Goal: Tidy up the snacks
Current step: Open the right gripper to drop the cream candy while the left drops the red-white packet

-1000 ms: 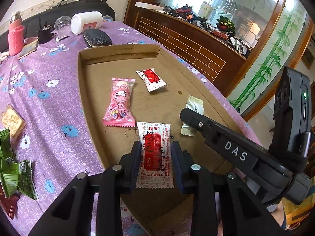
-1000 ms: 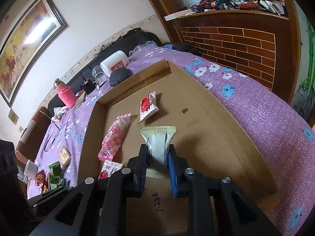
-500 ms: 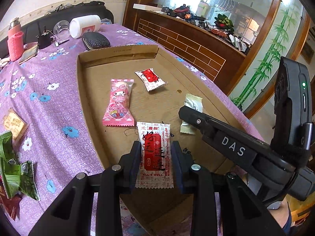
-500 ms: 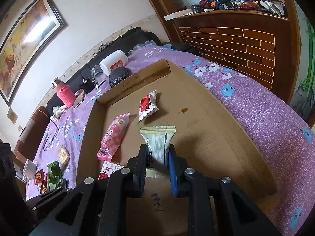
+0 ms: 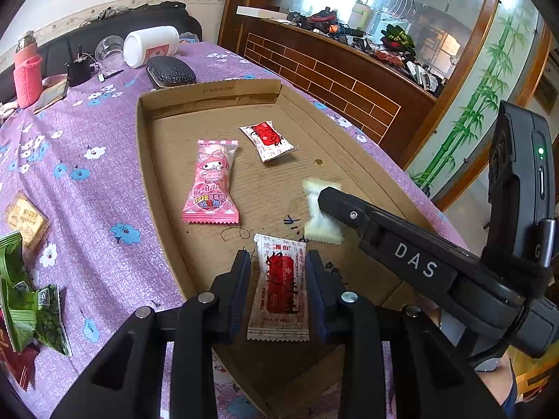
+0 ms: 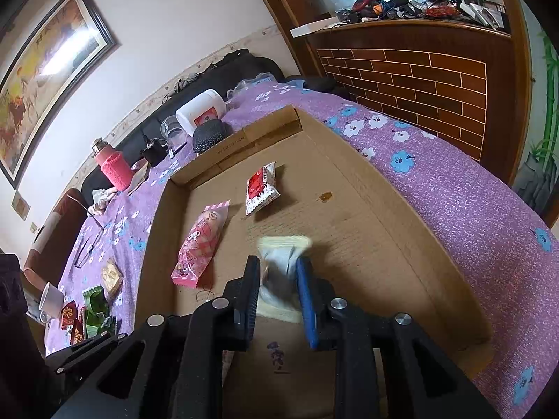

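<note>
Inside flat cardboard tray (image 5: 146,160): crinkled rectangular sachet (image 5: 279,286); blurred pale packet (image 6: 283,258).

The right tongs (image 6: 277,289) have just been opening, loosening the pale packet (image 6: 283,255) between them.

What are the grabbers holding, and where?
Left fingers pinch the red-white packet by its long sides. Right fingers have just been opening; the pale packet between them looks loose.

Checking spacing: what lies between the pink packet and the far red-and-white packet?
Bare box floor between pink packet and red-and-white packet, left wrist view.
</note>
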Available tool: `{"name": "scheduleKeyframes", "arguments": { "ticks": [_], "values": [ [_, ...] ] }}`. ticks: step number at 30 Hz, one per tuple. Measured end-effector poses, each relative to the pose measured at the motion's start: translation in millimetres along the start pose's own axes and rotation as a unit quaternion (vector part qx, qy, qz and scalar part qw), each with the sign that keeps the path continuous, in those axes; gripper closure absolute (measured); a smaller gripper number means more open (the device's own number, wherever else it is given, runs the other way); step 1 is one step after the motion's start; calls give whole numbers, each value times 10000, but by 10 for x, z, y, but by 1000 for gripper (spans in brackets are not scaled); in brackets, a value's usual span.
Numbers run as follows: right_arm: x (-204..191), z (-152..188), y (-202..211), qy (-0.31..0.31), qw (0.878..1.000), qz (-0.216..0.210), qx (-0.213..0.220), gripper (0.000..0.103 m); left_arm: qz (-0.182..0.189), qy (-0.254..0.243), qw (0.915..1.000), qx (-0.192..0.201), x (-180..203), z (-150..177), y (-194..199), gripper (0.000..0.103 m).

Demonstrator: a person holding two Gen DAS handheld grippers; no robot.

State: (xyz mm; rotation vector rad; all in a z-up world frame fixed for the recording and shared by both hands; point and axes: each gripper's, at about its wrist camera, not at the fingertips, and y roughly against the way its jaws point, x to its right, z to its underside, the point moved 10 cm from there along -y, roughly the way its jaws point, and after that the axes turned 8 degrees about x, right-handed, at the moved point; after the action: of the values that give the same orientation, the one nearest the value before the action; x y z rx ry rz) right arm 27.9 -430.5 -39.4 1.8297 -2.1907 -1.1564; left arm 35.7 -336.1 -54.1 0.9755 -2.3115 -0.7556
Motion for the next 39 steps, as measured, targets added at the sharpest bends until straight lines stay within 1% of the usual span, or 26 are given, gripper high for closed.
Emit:
{"name": "scheduleKeyframes", "arguments": {
  "ticks": [1, 5, 9, 16, 21, 26, 32, 36, 37, 39],
  "values": [
    [1, -4, 6, 4, 10000, 0, 10, 76, 1, -6, 10000, 1, -1, -2, -2, 71],
    [16, -35, 44, -64, 9999, -9, 102, 76, 15, 42, 10000, -10, -18, -4, 16, 71],
    [46, -62, 83, -159, 9997, -38, 182, 76, 37, 131, 9999, 51, -37, -53, 122, 71],
    [31, -67, 87, -147, 9997, -47, 190, 76, -84, 122, 9997, 187, -96, -166, 439, 71],
    [19, -68, 97, -130, 9997, -61, 190, 76, -297, 82, 9991, 302, -265, -194, 727, 71],
    [6, -68, 100, -105, 9997, -76, 191, 76, -519, 343, 9968, 500, -648, -234, 1042, 68],
    [-27, -77, 116, -41, 9997, -95, 232, 76, -892, 799, 9905, 673, -1266, -220, 1397, 68],
    [-105, -78, 136, 153, 9995, -95, 273, 76, -1217, 1153, 9827, 787, -1733, -160, 1666, 67],
    [-138, -80, 155, 224, 9993, -93, 300, 76, -1326, 1295, 9791, 840, -1903, -134, 1767, 65],
    [-218, -78, 192, 305, 9990, -131, 313, 76, -1492, 1453, 9742, 870, -2119, -95, 1883, 61]
  ]
}}
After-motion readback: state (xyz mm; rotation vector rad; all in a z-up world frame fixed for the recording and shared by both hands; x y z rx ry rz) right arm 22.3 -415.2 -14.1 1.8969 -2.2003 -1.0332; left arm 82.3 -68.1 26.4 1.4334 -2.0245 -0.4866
